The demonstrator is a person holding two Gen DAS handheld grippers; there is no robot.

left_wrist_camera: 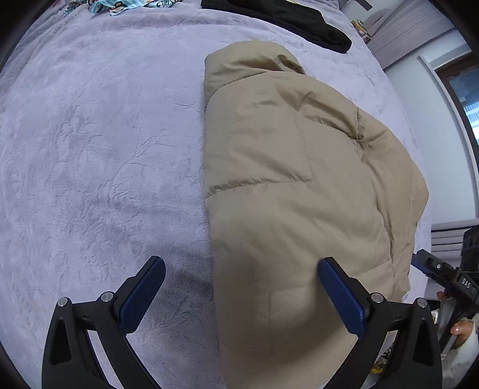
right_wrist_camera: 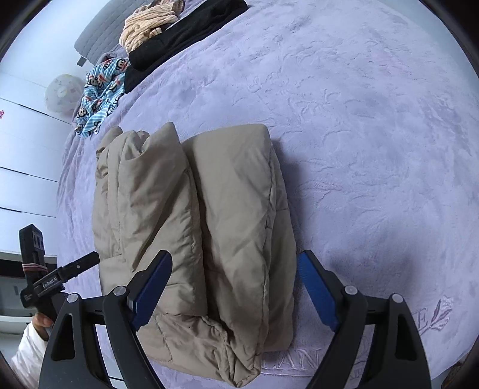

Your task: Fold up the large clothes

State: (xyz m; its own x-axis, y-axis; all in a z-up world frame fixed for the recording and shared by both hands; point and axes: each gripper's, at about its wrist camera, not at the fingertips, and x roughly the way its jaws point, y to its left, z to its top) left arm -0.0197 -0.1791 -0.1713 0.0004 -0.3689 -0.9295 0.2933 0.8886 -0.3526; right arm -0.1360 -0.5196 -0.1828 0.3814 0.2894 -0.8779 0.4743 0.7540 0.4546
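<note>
A beige puffer jacket (left_wrist_camera: 293, 185) lies folded into a thick bundle on a lilac plush bed cover (left_wrist_camera: 98, 143). In the right wrist view the jacket (right_wrist_camera: 209, 209) shows two long padded rolls side by side. My left gripper (left_wrist_camera: 241, 281) is open and empty, hovering above the jacket's near left edge. My right gripper (right_wrist_camera: 235, 275) is open and empty, its fingers straddling the jacket's near end from above. The left gripper also shows at the left edge of the right wrist view (right_wrist_camera: 71, 269). The right gripper shows at the right edge of the left wrist view (left_wrist_camera: 434, 269).
A black garment (right_wrist_camera: 185, 33), a blue cartoon-print cloth (right_wrist_camera: 101, 92) and a striped tan cloth (right_wrist_camera: 146, 25) lie at the bed's far side. The black garment also shows in the left wrist view (left_wrist_camera: 287, 18). White wall and drawers (right_wrist_camera: 24, 155) stand beside the bed.
</note>
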